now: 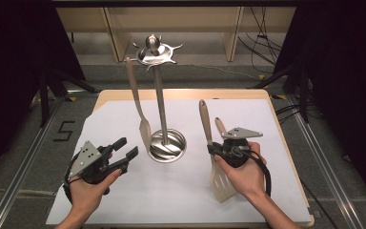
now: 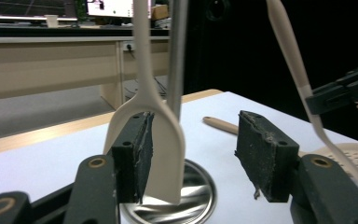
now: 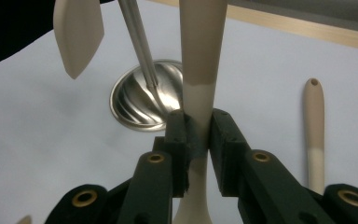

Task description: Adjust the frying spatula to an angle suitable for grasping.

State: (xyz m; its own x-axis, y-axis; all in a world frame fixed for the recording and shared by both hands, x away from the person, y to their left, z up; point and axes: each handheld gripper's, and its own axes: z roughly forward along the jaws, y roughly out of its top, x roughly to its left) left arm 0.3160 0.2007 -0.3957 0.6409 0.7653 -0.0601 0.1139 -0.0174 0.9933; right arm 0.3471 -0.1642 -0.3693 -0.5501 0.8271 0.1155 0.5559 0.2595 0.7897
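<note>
On the left side of the white sheet that covers the table, the left gripper is held in a hand and points toward the middle; its jaws stand wide open with nothing between the pads, and in the left gripper view the two black pads are well apart. Just beyond them is the metal stand, with a round base on the sheet, an upright pole and a crown of hooks at the top; a pale spatula hangs from one hook on the left side of the pole, its flat blade down near the base; in the left gripper view this blade appears just behind the left pad, and whether it touches the pad I cannot tell. To the right of the stand, the right gripper is held in the other hand; its jaws are closed on the handle of a slotted turner, and the right gripper view shows both pads pressing the pale handle from two sides. The handle rises up and away from the person, and the slotted blade is low, close to the sheet in front of the hand. Another utensil with a wooden handle lies on the sheet just beside the right gripper, partly hidden under it; in the right gripper view this handle lies flat at the right.
</note>
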